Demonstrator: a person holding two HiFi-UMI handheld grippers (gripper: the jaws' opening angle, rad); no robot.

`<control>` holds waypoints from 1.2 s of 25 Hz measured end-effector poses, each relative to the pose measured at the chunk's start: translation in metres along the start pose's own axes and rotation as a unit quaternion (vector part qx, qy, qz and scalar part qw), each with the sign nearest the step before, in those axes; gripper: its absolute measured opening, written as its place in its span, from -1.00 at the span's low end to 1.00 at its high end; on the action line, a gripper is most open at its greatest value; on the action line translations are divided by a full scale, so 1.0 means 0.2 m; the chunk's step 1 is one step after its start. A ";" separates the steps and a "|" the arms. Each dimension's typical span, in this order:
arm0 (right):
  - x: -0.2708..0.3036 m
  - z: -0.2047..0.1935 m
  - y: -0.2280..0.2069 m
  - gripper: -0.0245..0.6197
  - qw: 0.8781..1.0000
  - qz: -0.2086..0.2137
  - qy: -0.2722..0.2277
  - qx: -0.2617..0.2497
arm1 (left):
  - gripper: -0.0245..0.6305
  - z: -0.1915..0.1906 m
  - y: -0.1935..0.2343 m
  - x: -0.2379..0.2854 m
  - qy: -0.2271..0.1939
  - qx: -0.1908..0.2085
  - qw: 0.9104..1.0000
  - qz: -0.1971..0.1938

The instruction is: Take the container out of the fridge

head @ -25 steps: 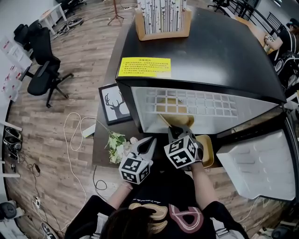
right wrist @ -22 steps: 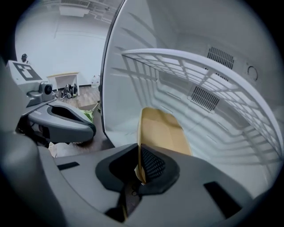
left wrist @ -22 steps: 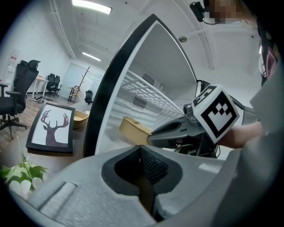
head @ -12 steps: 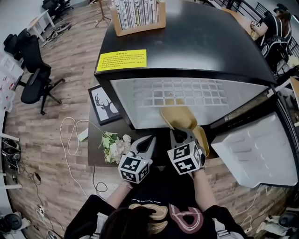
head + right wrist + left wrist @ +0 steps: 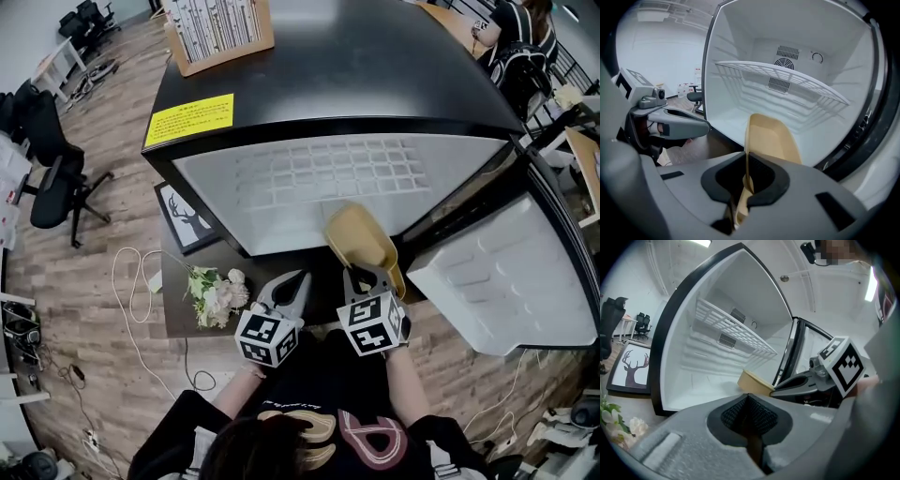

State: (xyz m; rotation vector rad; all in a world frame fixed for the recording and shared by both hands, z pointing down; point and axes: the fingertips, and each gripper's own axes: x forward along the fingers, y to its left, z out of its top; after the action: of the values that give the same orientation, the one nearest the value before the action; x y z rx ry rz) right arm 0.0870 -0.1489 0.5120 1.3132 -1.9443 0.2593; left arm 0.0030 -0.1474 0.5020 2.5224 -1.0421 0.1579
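Black fridge, door swung wide. Yellow label on top shows in head view only; rear vent shows in gripper views only. Tan container at fridge mouth, near wall pinched by right hand-held gripper. Left hand-held gripper just beside, pressed together, empty.

1. One fridge.
2. One tan container.
3. Two grippers: left gripper, right gripper.
4. One wire shelf.
5. One yellow label.
6. One framed deer picture.
7. One bunch of flowers.
8. One wooden box.
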 end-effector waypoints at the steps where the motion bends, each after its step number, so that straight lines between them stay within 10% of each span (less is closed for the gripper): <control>1: -0.01 -0.02 -0.01 -0.84 1.000 -0.004 0.002 0.004 | -0.90 0.00 -0.02 0.01 0.002 0.002 1.000 -0.005; 30: -0.13 -0.36 0.02 -0.84 0.995 -0.058 0.056 0.066 | -0.90 -0.10 -0.21 0.06 0.035 0.016 0.997 -0.060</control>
State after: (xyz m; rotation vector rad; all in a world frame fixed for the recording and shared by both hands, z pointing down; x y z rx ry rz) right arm 0.1223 -0.0889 0.5451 1.4597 -1.7763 0.3994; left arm 0.0410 -0.1206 0.5095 2.5803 -0.8660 0.2299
